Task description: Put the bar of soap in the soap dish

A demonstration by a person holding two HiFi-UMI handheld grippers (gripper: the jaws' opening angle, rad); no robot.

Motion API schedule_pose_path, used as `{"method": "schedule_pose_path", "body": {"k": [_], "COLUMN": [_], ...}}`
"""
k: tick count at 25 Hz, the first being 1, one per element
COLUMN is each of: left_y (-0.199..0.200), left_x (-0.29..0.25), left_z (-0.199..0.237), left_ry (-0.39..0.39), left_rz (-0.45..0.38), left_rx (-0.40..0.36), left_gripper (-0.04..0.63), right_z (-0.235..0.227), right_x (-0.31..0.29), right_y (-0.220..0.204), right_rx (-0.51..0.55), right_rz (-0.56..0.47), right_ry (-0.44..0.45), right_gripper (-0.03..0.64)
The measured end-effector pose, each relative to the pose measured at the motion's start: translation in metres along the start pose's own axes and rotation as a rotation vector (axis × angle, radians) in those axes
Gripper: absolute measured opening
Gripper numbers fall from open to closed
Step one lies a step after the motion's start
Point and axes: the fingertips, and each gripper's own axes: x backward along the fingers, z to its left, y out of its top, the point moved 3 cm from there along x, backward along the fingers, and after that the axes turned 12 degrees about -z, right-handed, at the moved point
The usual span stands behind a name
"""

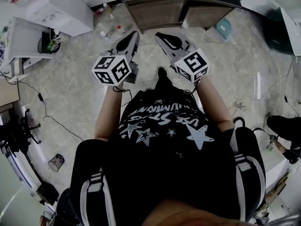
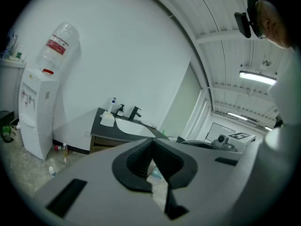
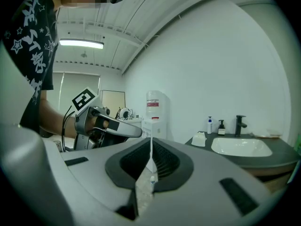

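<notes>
A dark counter [image 2: 101,126] with a white sink basin [image 2: 129,126] stands some way ahead against the wall. A white blocky thing [image 2: 107,119] sits at its left end, also in the right gripper view [image 3: 199,139]; whether it is soap or dish I cannot tell at this distance. My left gripper [image 2: 151,145] is shut and holds nothing. My right gripper [image 3: 151,142] is shut too and holds nothing. In the head view both are held side by side at chest height, the left gripper [image 1: 133,36] and the right gripper [image 1: 160,35] pointing toward the counter [image 1: 178,8].
A black faucet [image 3: 240,125], a white pump bottle [image 3: 209,125] and a dark bottle [image 3: 221,127] stand behind the basin [image 3: 241,146]. A white water dispenser [image 2: 35,112] stands left of the counter, with small bottles [image 1: 104,34] on the floor nearby. Cables cross the floor at left.
</notes>
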Motion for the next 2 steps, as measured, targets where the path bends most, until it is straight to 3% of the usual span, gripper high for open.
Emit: {"method": "schedule_pose_path", "body": {"k": [2], "left_y": [-0.0033], "left_x": [0.0034], "left_z": [-0.0018], "left_ry": [-0.008], "left_rz": [0.005], "left_rx": [-0.003], "left_gripper": [0.012], "right_z": [0.0054], "right_x": [0.0044], "right_y": [-0.0022], "right_rx": [0.002], "right_rz": [0.006], "right_ry": [-0.005], "right_gripper": [0.018]}}
